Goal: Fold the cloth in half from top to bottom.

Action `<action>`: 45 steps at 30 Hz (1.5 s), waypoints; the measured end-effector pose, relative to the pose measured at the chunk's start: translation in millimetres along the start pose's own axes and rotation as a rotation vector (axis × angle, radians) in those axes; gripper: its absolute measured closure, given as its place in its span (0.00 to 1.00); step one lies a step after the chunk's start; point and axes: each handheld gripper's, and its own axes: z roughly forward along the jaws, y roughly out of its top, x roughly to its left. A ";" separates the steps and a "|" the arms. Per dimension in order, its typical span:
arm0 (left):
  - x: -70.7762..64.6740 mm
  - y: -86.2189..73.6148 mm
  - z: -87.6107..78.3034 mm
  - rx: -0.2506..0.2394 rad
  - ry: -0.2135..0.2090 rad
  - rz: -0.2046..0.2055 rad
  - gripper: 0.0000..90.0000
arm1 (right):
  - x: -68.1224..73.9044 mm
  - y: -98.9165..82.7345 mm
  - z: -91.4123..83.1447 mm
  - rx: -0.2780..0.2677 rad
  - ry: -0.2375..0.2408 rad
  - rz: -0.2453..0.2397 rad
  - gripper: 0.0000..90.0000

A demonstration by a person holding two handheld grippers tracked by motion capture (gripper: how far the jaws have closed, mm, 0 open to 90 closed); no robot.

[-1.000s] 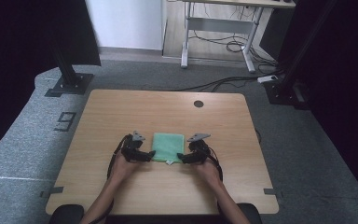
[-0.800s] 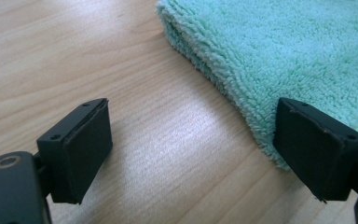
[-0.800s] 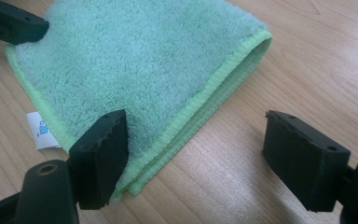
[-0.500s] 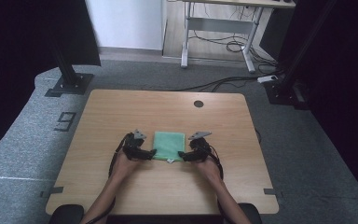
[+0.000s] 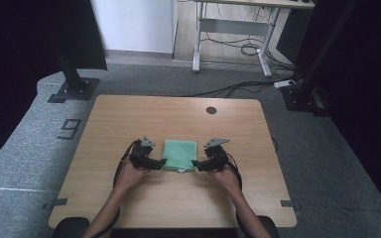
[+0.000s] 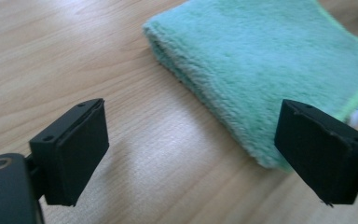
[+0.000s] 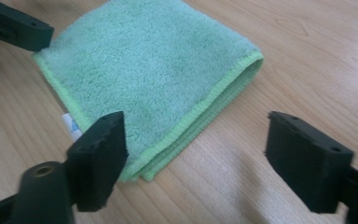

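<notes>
A folded green towel [image 5: 180, 154] lies flat on the wooden table [image 5: 178, 114], in its near middle. My left gripper [image 5: 162, 161] rests at the towel's left near corner. In the left gripper view the towel [image 6: 270, 60] lies ahead, and the left gripper [image 6: 192, 112] stands open with its right jaw at the towel's edge and bare wood between the jaws. My right gripper [image 5: 195, 162] is at the towel's right near corner. Its jaws have just been opening; in the right gripper view this gripper [image 7: 196, 123] straddles the folded corner of the towel [image 7: 154, 60] without pressing on it.
A round cable hole [image 5: 211, 110] is in the table's far side. A small white label [image 7: 70, 125] sticks out of the towel's near edge. Black stands [image 5: 74, 84] and a desk frame [image 5: 228, 29] with cables are on the floor beyond the table.
Both hands stay at the towel's near corners with almost no shift. The towel lies as before.
</notes>
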 end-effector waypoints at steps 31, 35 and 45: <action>-8.1 -22.6 -62.2 -0.044 0.002 0.082 0.00 | 3.8 -16.8 -62.2 0.013 -0.046 -0.042 0.00; -5.1 -32.0 -69.5 -0.043 0.011 0.077 0.00 | 0.4 -25.1 -70.5 0.014 -0.064 -0.034 0.00; 1.7 -54.6 -82.4 -0.045 0.033 0.051 0.00 | -4.2 -47.0 -83.9 0.005 -0.093 0.002 0.00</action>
